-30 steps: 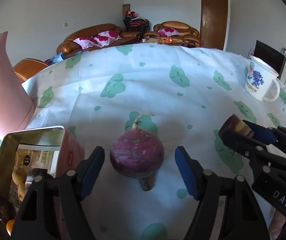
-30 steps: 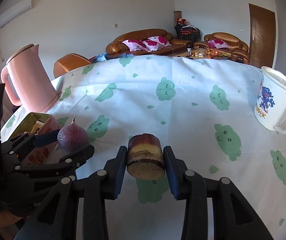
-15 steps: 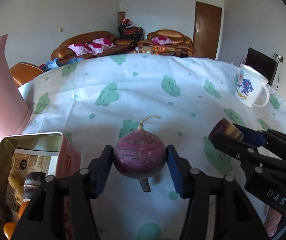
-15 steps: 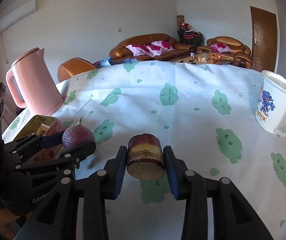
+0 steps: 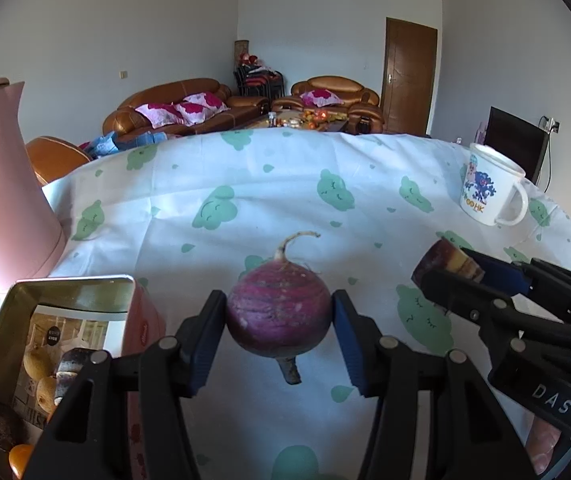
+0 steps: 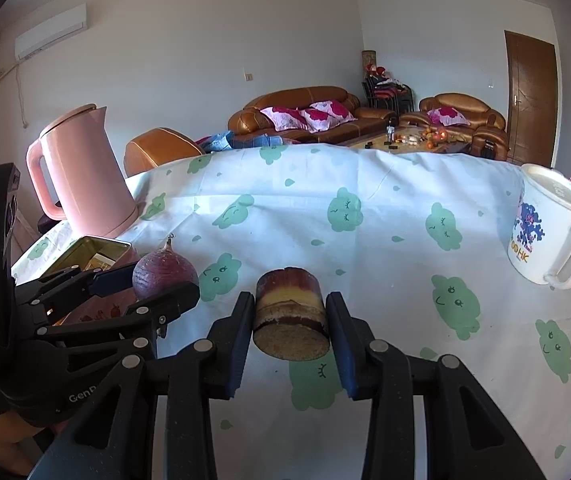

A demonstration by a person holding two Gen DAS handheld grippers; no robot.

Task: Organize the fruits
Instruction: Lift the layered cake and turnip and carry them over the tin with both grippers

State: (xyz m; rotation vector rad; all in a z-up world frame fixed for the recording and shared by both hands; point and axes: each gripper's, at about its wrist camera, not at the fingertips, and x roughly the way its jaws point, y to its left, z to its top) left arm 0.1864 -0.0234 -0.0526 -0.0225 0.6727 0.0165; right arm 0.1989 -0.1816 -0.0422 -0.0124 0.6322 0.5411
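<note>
My left gripper [image 5: 279, 336] is shut on a round purple radish [image 5: 278, 314] with a pale root tip, held above the cloud-print tablecloth [image 5: 269, 184]. It also shows in the right wrist view [image 6: 164, 270]. My right gripper [image 6: 290, 340] is shut on a short brown and yellow sugarcane piece [image 6: 290, 314], seen in the left wrist view [image 5: 445, 264] at the right. An open metal tin [image 5: 61, 344] with several fruits inside stands at the lower left, beside the left gripper.
A pink kettle [image 6: 81, 176] stands at the table's left edge behind the tin [image 6: 97, 250]. A white cartoon mug [image 6: 545, 228] stands at the right. Sofas and a door lie beyond the table's far edge.
My left gripper has shut on the radish and lifted it off the cloth. The right gripper has risen slightly, still holding the sugarcane piece.
</note>
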